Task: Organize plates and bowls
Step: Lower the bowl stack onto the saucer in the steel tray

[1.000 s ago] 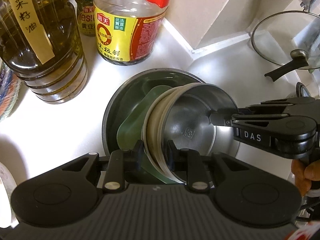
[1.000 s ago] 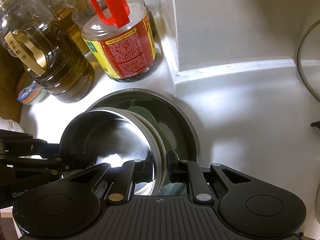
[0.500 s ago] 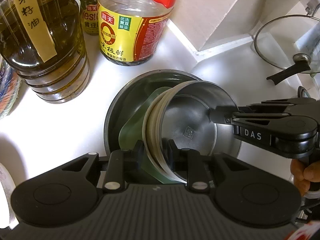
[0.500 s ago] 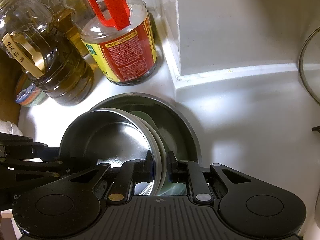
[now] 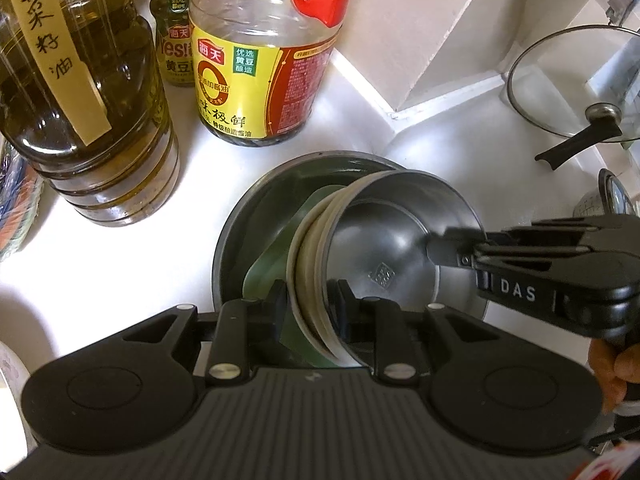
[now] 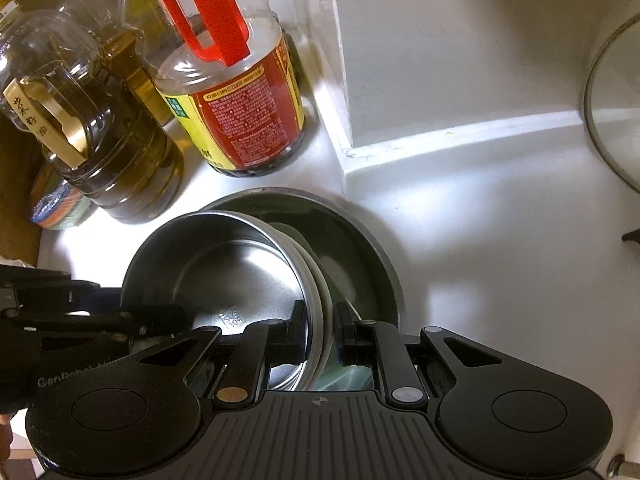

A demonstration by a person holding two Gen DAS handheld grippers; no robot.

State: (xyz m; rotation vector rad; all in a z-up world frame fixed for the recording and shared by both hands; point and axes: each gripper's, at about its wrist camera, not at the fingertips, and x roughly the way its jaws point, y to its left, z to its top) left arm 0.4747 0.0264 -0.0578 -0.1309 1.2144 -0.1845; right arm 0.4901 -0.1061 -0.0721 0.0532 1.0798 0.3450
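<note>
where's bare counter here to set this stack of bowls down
The widest free patch is the white counter right of the big steel bowl, between the wall corner and the glass lid. A narrower strip lies left of the bowl, below the oil jug. By the jug and soy sauce bottle it is crowded.

- White countertop point(image 5: 120, 264) carrying kitchen items.
- Large steel basin point(image 5: 240, 232) at its centre.
- Behind the basin: 1 oil bottle point(image 5: 88, 120), 1 soy sauce jug point(image 5: 256, 80), 1 small jar point(image 5: 174, 40).
- Glass lid point(image 5: 568, 80) far right of the basin.
</note>
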